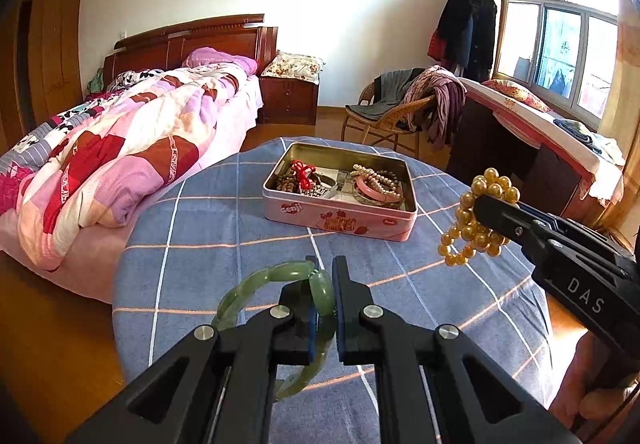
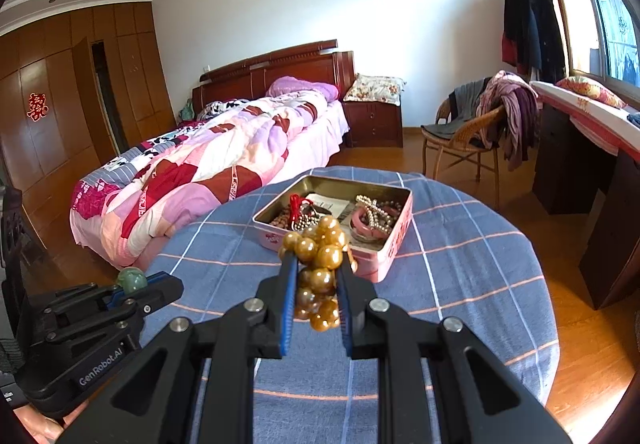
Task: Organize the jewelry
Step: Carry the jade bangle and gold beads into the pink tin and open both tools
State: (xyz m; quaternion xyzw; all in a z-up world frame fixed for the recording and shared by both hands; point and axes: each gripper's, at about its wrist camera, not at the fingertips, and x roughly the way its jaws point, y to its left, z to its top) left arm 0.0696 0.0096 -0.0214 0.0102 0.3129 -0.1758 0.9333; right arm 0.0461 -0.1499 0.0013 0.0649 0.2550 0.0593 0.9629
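Observation:
My left gripper (image 1: 325, 268) is shut on a green jade bracelet (image 1: 256, 284) and holds it above the near side of the round table (image 1: 192, 236). It also shows at the left of the right wrist view (image 2: 160, 286), with the green bracelet (image 2: 131, 279) peeking out. My right gripper (image 2: 318, 268) is shut on a golden bead bracelet (image 2: 320, 264), held above the table just short of the open pink tin (image 2: 390, 248). The same beads (image 1: 476, 220) hang at the right in the left wrist view. The pink tin (image 1: 340, 216) holds pearl strands, a pink bangle and red-tied wooden beads.
The table wears a blue checked cloth (image 2: 460, 284). A bed with a pink patchwork quilt (image 1: 120, 156) stands to the left. A wicker chair with clothes (image 1: 400, 104) and a dark desk (image 1: 540, 148) stand behind the table at the right.

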